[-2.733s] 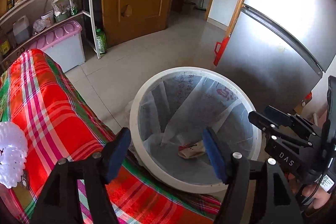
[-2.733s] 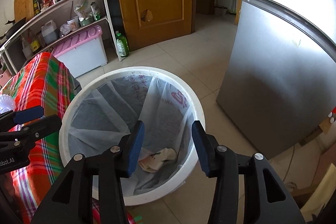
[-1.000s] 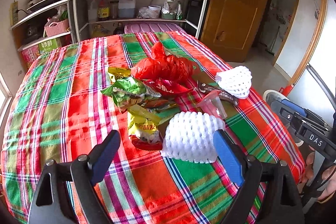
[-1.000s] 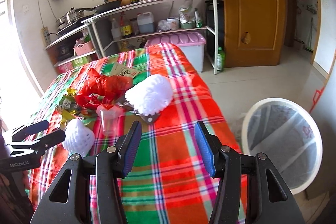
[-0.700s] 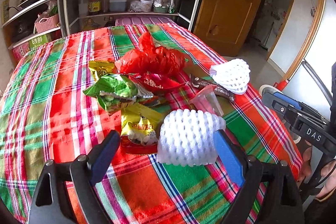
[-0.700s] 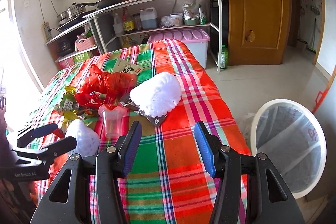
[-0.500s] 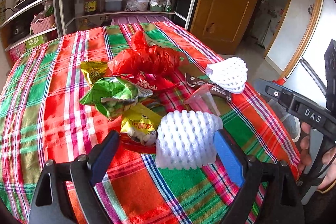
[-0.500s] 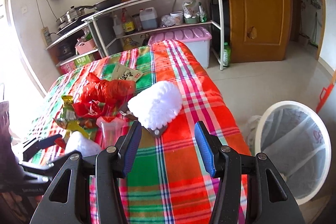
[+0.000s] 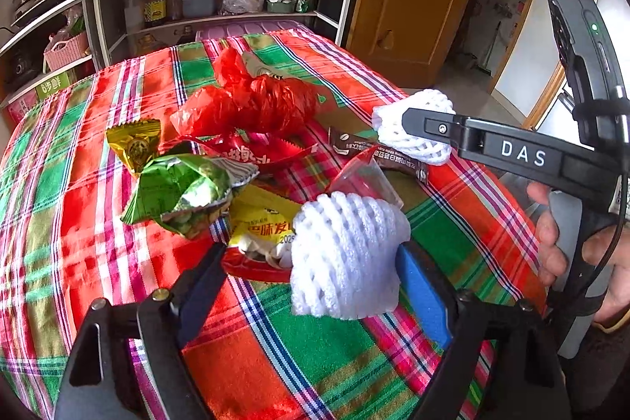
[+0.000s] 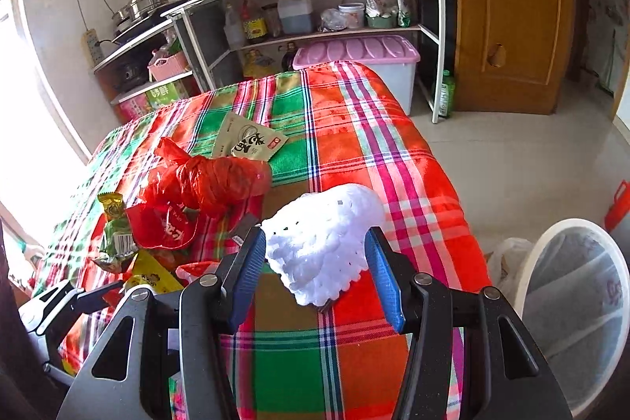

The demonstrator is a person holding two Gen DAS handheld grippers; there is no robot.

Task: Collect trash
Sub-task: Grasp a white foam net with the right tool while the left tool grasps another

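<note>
Trash lies on a table with a plaid cloth (image 9: 78, 152). In the left wrist view my left gripper (image 9: 311, 286) is open, its jaws on either side of a white foam net (image 9: 346, 254) that lies next to a yellow snack packet (image 9: 264, 223). In the right wrist view my right gripper (image 10: 315, 274) is open around a second white foam net (image 10: 327, 239), which also shows in the left wrist view (image 9: 413, 128). A red plastic bag (image 9: 252, 105), a green wrapper (image 9: 181, 187), a gold wrapper (image 9: 136, 142), a brown bar wrapper (image 9: 378, 156) and a clear cup (image 9: 366, 180) lie between.
A white bin with a liner (image 10: 579, 309) stands on the floor right of the table. A flat paper packet (image 10: 248, 140) lies farther back on the cloth. Shelves with kitchenware (image 10: 315, 10), a pink-lidded box (image 10: 358, 54) and a wooden door (image 10: 512, 6) are behind.
Both grippers have swung from the bin to the table and come down. Each now has its open jaws around a white foam net.
</note>
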